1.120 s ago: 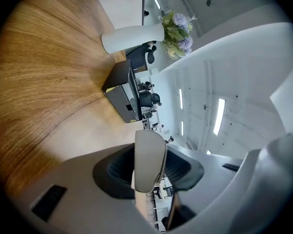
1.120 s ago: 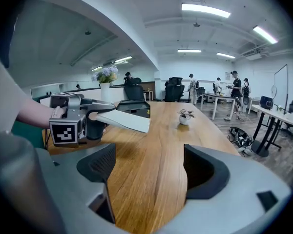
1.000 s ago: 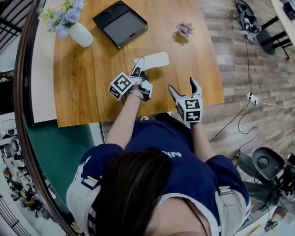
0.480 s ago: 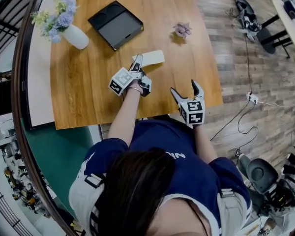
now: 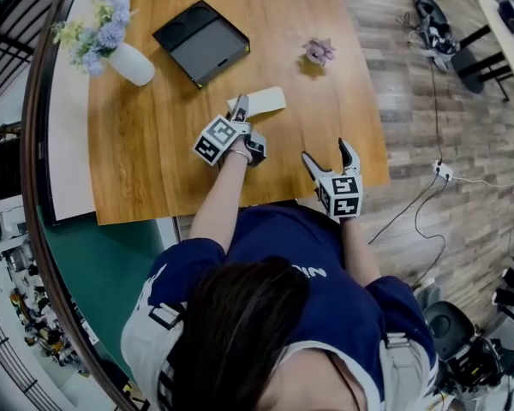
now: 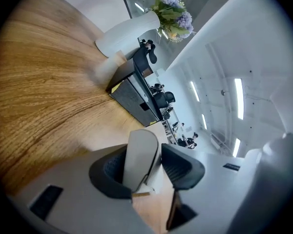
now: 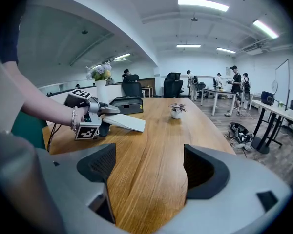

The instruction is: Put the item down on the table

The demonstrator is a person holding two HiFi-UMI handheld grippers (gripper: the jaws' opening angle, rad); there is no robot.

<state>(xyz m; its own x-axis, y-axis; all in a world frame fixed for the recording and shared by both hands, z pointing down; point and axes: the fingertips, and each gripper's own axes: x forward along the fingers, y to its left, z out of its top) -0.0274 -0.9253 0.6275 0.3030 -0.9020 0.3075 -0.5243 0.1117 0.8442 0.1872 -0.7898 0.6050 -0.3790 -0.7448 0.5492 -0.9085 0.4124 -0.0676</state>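
A flat white slab-shaped item sits between the jaws of my left gripper, which is shut on its near end. It is held over the middle of the wooden table. In the left gripper view the item stands on edge between the two dark pads. From the right gripper view the item slants low over the table top with a shadow under it. My right gripper hovers open and empty at the table's front edge, to the right of the left one. Its jaws frame bare wood.
A black tray-like box lies at the back of the table. A white vase of flowers stands at the back left and a small potted plant at the back right. Cables and chairs are on the floor to the right.
My left gripper has sunk a little toward the table with the white item and rolled slightly. The right gripper has drifted a little to the right and stays open.
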